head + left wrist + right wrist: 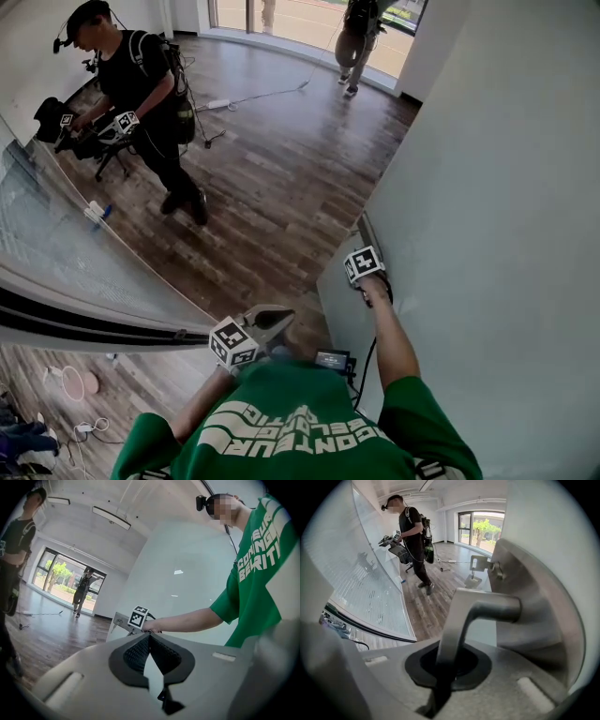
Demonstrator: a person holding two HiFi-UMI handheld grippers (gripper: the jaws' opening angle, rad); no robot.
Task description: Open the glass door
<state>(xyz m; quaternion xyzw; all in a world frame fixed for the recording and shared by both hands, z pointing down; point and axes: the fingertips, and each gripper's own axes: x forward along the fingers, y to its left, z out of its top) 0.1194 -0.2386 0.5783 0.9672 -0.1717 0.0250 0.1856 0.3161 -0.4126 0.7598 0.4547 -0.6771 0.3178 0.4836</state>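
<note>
Right gripper: fingers clamped on lever handle of glass door, at person's right. Door edge looks clear of frame, so partly open; wider swing remains. Left gripper: fingers together, empty.

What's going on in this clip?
A person in a green shirt is working on the glass door. The right tongs are clamped on its metal lever handle. The left tongs are shut and empty, held close to the chest. A person in black stands across the room with their own grippers.
</note>
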